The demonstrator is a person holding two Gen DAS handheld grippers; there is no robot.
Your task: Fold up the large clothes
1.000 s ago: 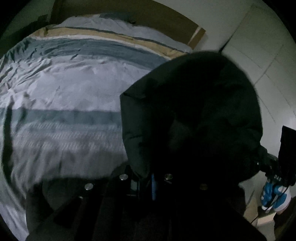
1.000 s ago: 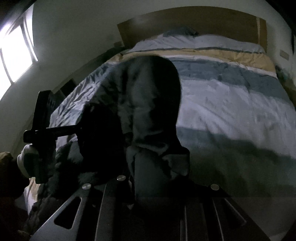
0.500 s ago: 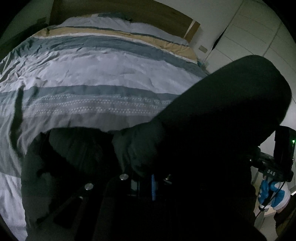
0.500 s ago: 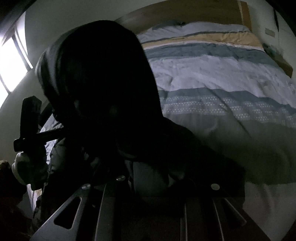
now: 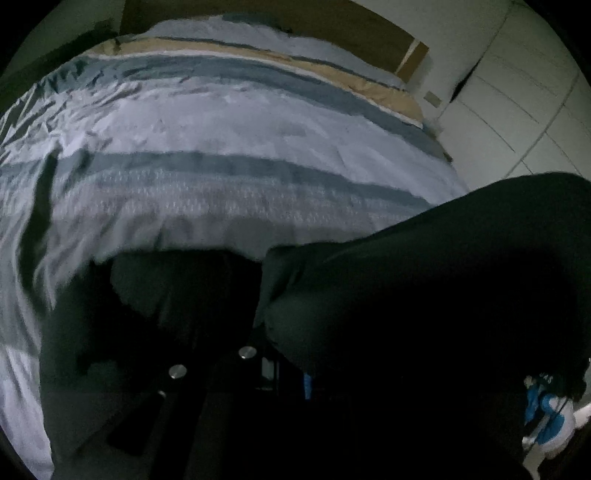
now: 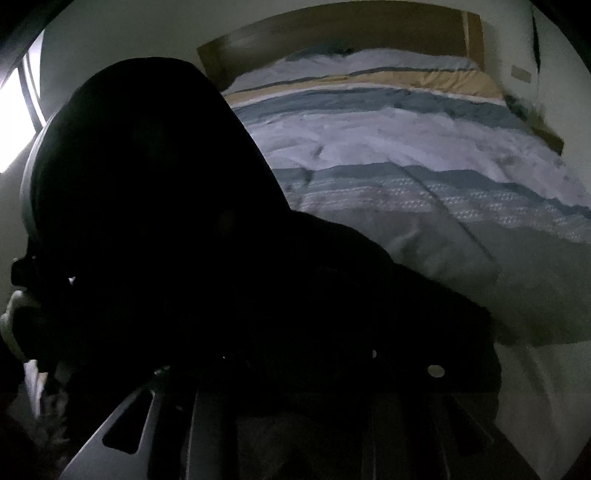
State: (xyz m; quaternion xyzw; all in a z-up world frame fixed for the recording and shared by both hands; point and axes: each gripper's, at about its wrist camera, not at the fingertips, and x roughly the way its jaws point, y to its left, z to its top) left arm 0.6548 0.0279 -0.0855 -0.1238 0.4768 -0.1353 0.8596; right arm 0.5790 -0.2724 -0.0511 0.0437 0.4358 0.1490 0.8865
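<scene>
A large dark puffy jacket [image 5: 424,295] hangs between my two grippers over the foot of a bed, and its lower folds rest on the striped duvet [image 5: 221,129]. My left gripper [image 5: 291,347] is shut on a bunch of the jacket, and the cloth drapes over its fingers. In the right wrist view the jacket [image 6: 147,203] bulges high at the left and covers the right gripper [image 6: 291,350]. The right jaws are opening with jacket cloth still bunched between them. The pads themselves are hidden in the dark.
The duvet [image 6: 406,147] stretches back to a wooden headboard [image 6: 332,33]. White wardrobe doors [image 5: 517,92] stand to the right of the bed, and a bright window [image 6: 11,122] is at the left. A gloved hand [image 5: 546,410] shows at the far right.
Both grippers have come down toward the bed with the jacket. Its raised bulk has sunk, and more of it now lies on the duvet.
</scene>
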